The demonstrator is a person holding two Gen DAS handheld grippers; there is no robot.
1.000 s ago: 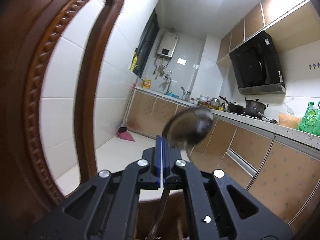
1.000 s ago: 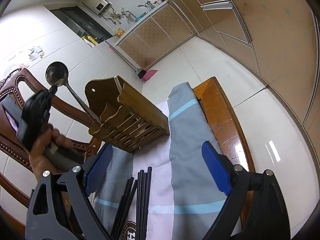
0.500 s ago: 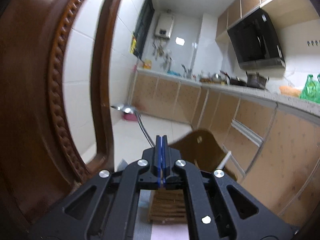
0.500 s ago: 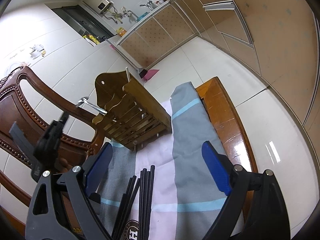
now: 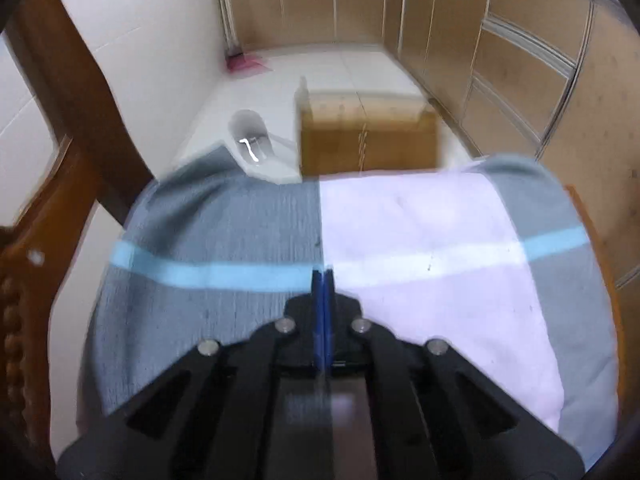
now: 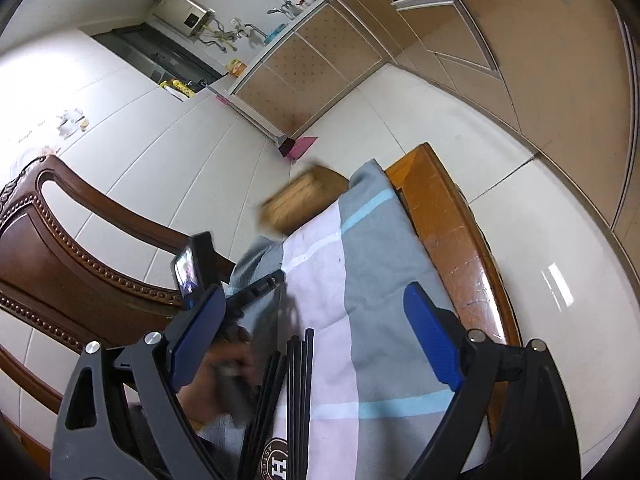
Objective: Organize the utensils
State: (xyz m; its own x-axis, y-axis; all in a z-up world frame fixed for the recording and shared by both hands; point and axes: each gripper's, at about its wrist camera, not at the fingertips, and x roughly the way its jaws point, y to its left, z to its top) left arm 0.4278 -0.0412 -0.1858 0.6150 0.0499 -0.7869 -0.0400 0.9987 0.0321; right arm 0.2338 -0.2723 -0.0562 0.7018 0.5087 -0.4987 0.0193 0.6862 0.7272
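While our left gripper (image 5: 322,280) hovers low over the grey, pink and blue-striped cloth (image 5: 420,240), its blue pads are pressed flat together with nothing between them. Past the far edge of the cloth sits the wooden utensil holder (image 5: 368,136), blurred, and just to its left we see a metal spoon bowl (image 5: 250,142) poking out at a slant, its handle running toward the holder's side. Our right gripper (image 6: 316,336) is spread wide and carries nothing. Between and below its fingers a bundle of black chopsticks (image 6: 294,392) lies on the cloth, which covers the wooden counter (image 6: 452,216). In the right wrist view, our left hand (image 6: 224,376) grips its tool beside the chopsticks, in front of a carved wooden chair (image 6: 60,256).
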